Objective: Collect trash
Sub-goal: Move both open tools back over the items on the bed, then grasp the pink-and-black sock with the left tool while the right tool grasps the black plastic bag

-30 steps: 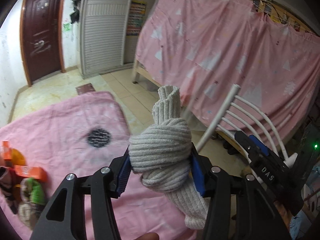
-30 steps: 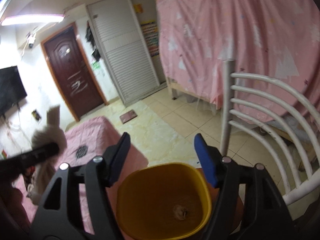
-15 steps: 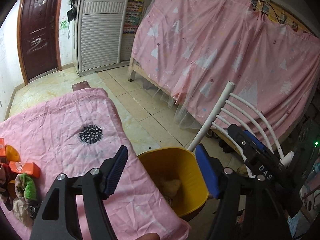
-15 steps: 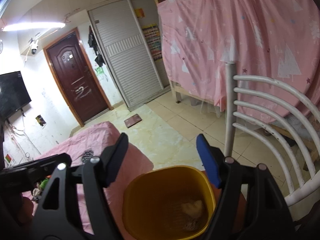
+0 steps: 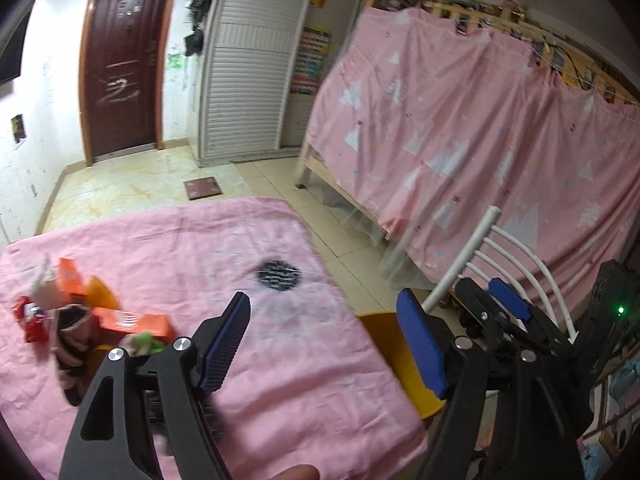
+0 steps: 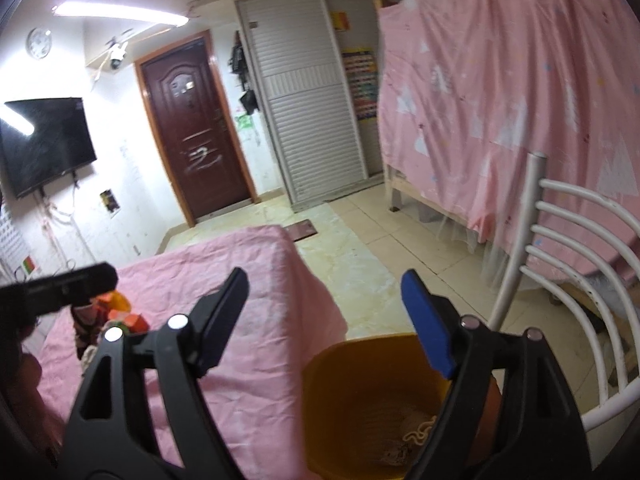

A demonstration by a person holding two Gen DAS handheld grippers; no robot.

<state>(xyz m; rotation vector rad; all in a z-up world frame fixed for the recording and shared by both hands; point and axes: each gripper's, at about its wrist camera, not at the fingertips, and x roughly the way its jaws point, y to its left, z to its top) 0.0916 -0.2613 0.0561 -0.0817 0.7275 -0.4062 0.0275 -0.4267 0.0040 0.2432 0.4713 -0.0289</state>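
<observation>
My left gripper [image 5: 326, 340] is open and empty above the pink-covered table [image 5: 280, 360]. A pile of trash lies at the table's left: orange boxes [image 5: 136, 320], a red wrapper [image 5: 30, 318], a dark striped sock [image 5: 70, 344] and a green scrap [image 5: 146, 340]. The yellow bin [image 6: 372, 404] stands at the table's right edge, under my open, empty right gripper [image 6: 326, 320]. A beige knitted sock [image 6: 416, 424] lies inside the bin. The bin's rim [image 5: 384, 340] shows between my left fingers.
A white metal chair [image 6: 560, 280] stands right of the bin. A bed with a pink curtain [image 5: 480, 140] fills the right side. A brown door [image 6: 192, 128], a white shutter cabinet [image 6: 304, 112] and a wall TV [image 6: 44, 140] are at the back.
The left gripper let go of the beige knitted sock, which now lies in the yellow bin. The left gripper then swung left, over the table towards the trash pile.
</observation>
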